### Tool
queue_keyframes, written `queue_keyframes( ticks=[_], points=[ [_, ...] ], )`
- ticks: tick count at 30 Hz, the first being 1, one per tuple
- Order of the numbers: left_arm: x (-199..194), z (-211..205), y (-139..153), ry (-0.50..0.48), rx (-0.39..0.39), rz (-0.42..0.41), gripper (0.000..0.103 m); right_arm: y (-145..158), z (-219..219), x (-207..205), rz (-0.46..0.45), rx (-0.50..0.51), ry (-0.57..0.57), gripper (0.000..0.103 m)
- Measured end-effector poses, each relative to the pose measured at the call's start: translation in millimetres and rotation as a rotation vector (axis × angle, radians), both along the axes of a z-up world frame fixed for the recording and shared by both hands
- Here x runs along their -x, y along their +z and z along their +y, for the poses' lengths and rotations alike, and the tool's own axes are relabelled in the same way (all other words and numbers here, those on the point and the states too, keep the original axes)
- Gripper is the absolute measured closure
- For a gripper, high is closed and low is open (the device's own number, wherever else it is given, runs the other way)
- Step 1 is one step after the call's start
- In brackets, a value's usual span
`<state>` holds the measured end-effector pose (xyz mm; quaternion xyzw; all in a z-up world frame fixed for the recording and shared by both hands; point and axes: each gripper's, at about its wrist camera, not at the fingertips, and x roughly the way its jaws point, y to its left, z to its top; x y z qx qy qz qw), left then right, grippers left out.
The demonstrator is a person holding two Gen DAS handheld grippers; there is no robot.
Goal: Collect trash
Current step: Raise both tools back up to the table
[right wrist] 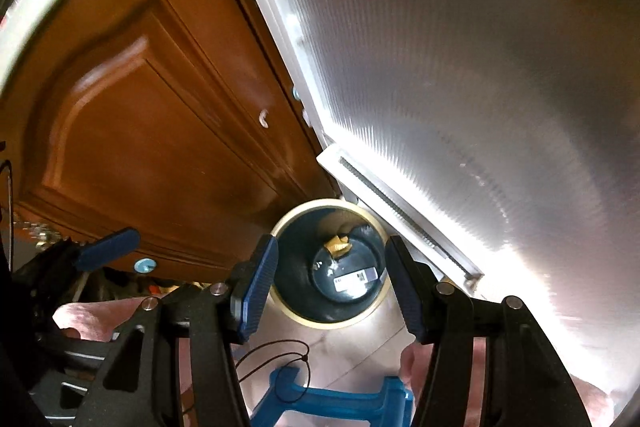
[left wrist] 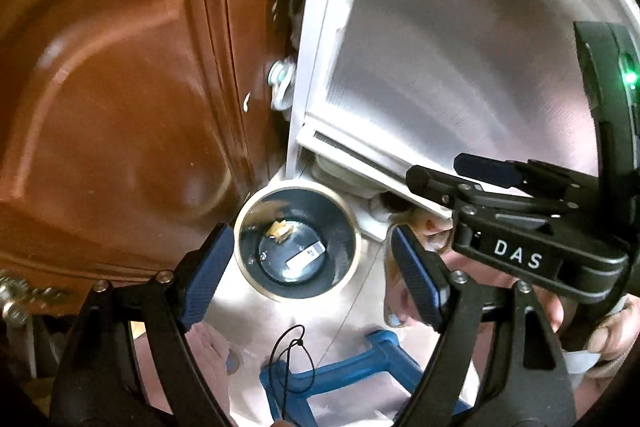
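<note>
Blue bin (left wrist: 298,243) on floor, scraps inside | left gripper (left wrist: 312,267) apart, empty | right gripper (right wrist: 332,283) apart, empty | look for more trash, drop it right over the rim

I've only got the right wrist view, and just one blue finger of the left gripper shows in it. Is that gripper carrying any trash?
Observer: No. The left wrist view shows the left gripper open, with nothing between its pads.
Operator: Anything on the outside of my right gripper?
Observer: A green light is lit on the body of the right gripper.
Operator: Is the hand on it visible?
Observer: Yes, a hand wraps its handle at the lower right edge of the left wrist view.
</note>
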<state>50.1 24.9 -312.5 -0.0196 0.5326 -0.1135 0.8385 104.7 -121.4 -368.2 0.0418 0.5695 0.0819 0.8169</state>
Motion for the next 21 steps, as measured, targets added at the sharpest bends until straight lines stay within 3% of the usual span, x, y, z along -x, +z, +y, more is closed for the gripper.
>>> queue_keyframes(
  ticks=[9,21],
  points=[
    [28,-5,96,0.027,-0.023,-0.134,0.024,93,-17,42,-0.116,-0.071,-0.030,0.046],
    [36,-4,211,0.029,0.035,-0.236,0.024,229,-27,78,-0.326,-0.108,0.009,0.046]
  ],
)
